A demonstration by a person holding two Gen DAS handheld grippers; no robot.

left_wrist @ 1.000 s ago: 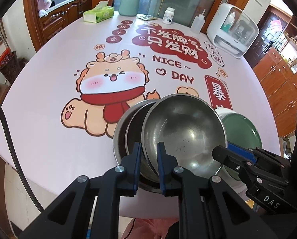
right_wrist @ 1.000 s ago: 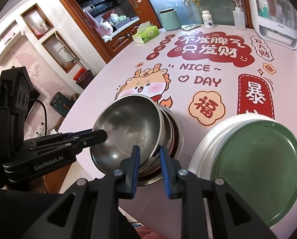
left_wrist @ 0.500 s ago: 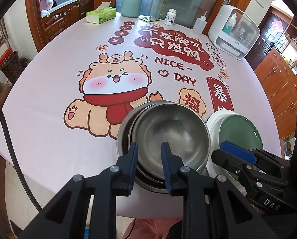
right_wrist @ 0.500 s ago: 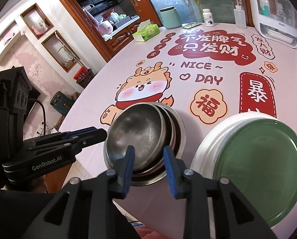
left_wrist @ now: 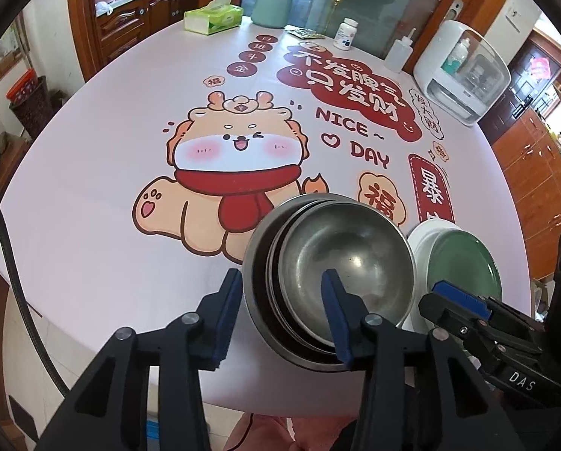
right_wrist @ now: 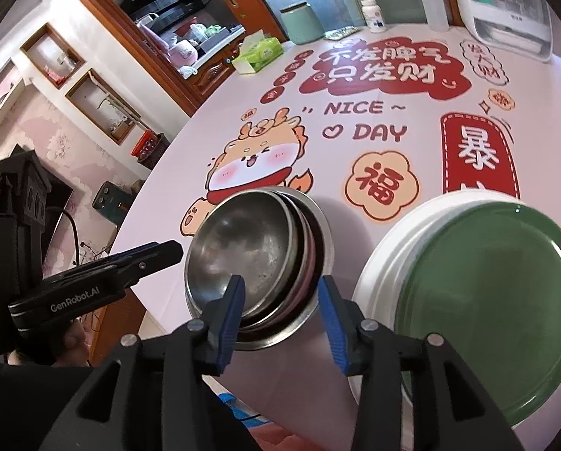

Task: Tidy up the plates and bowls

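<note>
Several nested steel bowls [left_wrist: 340, 270] [right_wrist: 242, 248] stand near the table's front edge, the top bowl resting inside the others. My left gripper [left_wrist: 281, 276] is opening. Its fingers straddle the stack's near left rim and the pads do not press on it. My right gripper [right_wrist: 281, 280] is opening too, straddling the near right rim without touching. Each gripper shows in the other's view: the right gripper [left_wrist: 436, 295] and the left gripper [right_wrist: 173, 251]. A green plate [left_wrist: 464, 267] [right_wrist: 487, 300] lies on a white plate [left_wrist: 417, 240] [right_wrist: 378, 259] just right of the bowls.
The round table [left_wrist: 92, 225] has a pink cartoon cloth. At its far edge stand a tissue box [left_wrist: 212, 18], a green canister [left_wrist: 272, 5], a pill bottle [left_wrist: 346, 34], a squeeze bottle [left_wrist: 398, 54] and a white appliance [left_wrist: 464, 75]. Wooden cabinets surround the table.
Both grippers held the top bowl tilted above the stack a second ago. It has sunk into the stack, and both pairs of jaws have opened off its rim.
</note>
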